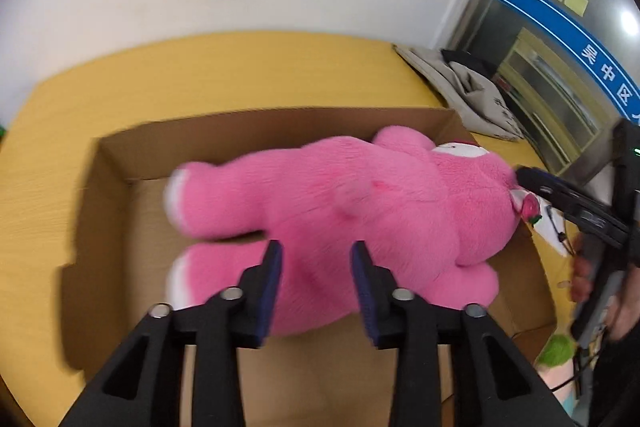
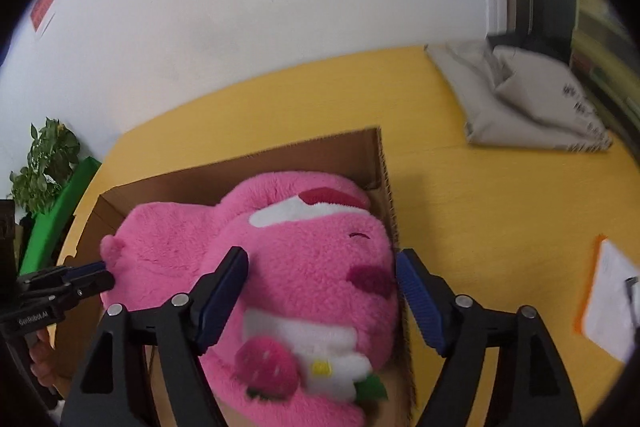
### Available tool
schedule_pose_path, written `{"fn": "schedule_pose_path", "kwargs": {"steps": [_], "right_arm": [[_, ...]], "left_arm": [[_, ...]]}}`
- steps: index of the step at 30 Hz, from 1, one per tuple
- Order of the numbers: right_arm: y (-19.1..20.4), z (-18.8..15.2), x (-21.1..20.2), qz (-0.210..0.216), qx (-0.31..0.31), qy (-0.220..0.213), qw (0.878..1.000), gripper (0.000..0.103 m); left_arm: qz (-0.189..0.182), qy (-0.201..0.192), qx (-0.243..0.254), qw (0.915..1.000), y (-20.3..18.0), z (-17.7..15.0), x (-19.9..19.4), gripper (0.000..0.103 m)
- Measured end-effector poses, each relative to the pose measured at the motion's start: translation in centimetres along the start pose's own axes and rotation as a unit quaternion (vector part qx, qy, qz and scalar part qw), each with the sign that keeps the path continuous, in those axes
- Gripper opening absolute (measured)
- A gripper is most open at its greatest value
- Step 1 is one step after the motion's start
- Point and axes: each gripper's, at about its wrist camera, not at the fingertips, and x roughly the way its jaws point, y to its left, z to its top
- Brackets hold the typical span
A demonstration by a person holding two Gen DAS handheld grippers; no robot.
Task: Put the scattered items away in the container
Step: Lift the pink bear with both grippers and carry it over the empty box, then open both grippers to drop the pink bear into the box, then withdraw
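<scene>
A big pink plush bear [image 1: 340,211] lies on its side in an open cardboard box [image 1: 112,187] on a yellow table. My left gripper [image 1: 316,267] is partly open, its pads on either side of the bear's lower body; contact is unclear. My right gripper [image 2: 320,291] is open wide around the bear's head [image 2: 312,267], with the blue pads [image 2: 420,303] just apart from the fur. The bear's face shows a strawberry and white flower [image 2: 344,367]. The box's right wall [image 2: 388,187] stands beside the head. The right gripper also shows in the left wrist view [image 1: 520,175], at the bear's ear.
A grey mailer bag [image 2: 528,99] lies at the table's far right. A white sheet with an orange edge [image 2: 608,303] lies at the right. A green plush item [image 1: 556,347] sits beside the box. A potted plant [image 2: 44,159] stands at the left wall.
</scene>
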Motion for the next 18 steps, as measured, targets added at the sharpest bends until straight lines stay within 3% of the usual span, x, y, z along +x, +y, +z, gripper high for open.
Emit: {"fn": "schedule_pose_path", "kwargs": {"steps": [3, 7, 9, 13, 15, 18], "right_arm": [[1.3, -0.6, -2.6, 0.029, -0.043, 0.001, 0.999, 0.083], [3.1, -1.4, -0.8, 0.02, -0.088, 0.042, 0.995, 0.083], [3.3, -2.0, 1.2, 0.019, -0.076, 0.07, 0.995, 0.083], [2.8, -2.2, 4.2, -0.028, -0.068, 0.05, 0.996, 0.084], [1.4, -1.6, 5.0, -0.018, -0.02, 0.05, 0.998, 0.086], [1.2, -1.6, 4.1, -0.001, -0.018, 0.065, 0.998, 0.087]], "left_arm": [[0.009, -0.004, 0.001, 1.0, 2.1, -0.5, -2.5, 0.066], [0.022, 0.029, 0.022, 0.9991, 2.1, -1.0, -1.4, 0.066], [0.011, 0.047, 0.039, 0.9981, 1.2, -1.3, -0.4, 0.066], [-0.004, 0.066, 0.076, 0.995, -0.1, -2.1, 1.3, 0.066], [0.004, 0.067, 0.072, 0.9951, 0.4, -2.2, 1.6, 0.066], [0.002, 0.066, 0.061, 0.996, 1.3, -2.3, 1.0, 0.066]]}}
